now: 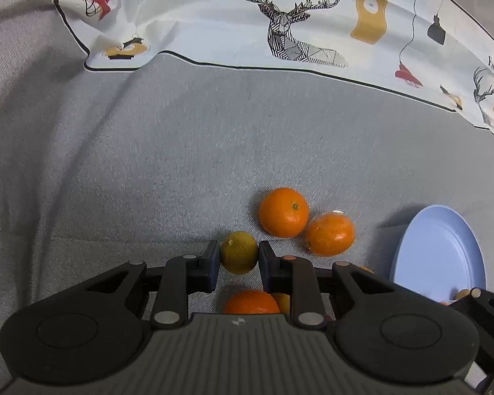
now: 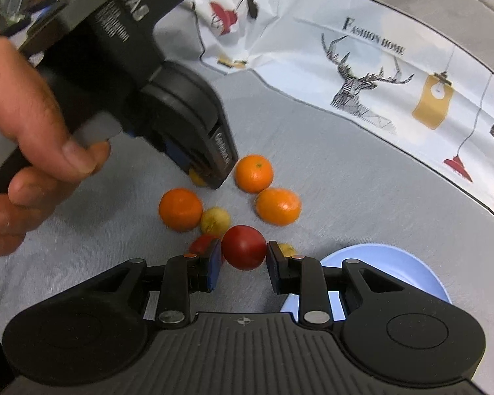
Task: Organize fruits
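Observation:
In the left wrist view my left gripper is shut on a small yellow-green citrus fruit, low over the grey cloth. Two oranges lie just beyond it to the right, and another orange shows under the jaws. In the right wrist view my right gripper is shut on a red tomato-like fruit, lifted a little off the cloth. Behind it lie three oranges, a yellow fruit and a second red fruit. A light blue plate sits right of the pile.
A person's hand holds the left gripper body at the upper left of the right wrist view. A white printed cloth with deer and lamp drawings lies along the far side of the grey cloth.

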Demonstrator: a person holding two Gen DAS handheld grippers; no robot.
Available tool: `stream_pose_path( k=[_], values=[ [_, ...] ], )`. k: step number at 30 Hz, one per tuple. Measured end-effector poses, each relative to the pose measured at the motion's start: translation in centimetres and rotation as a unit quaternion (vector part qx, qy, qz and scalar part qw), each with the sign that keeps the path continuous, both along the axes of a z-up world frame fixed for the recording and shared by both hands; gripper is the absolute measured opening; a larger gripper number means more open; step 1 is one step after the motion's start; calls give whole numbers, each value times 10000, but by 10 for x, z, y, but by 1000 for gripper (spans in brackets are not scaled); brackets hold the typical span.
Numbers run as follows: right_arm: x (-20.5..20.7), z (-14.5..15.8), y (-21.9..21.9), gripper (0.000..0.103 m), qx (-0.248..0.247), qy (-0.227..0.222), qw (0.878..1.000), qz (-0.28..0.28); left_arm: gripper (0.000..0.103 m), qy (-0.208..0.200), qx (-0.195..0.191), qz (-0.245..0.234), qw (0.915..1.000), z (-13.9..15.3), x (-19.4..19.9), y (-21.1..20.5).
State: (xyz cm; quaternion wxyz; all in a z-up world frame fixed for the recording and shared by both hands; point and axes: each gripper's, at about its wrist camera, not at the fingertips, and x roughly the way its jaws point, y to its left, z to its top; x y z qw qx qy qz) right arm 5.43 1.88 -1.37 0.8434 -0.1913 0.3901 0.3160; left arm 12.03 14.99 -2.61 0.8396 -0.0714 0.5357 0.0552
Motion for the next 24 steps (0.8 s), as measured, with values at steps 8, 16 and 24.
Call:
stream_pose_path(
  k=[8, 16, 24],
  values=[
    [1, 14, -17, 31, 218, -196, 9993, -226, 27, -201, 67, 19, 9998, 12, -7, -6],
    [0, 29, -38, 31, 458, -394, 9969, -500, 27, -758, 290, 33, 9967, 38, -29, -19],
    [3, 44, -66, 30, 727, -610, 9914, -905, 27, -1326, 607, 0, 9893, 82, -67, -41]
  ],
)
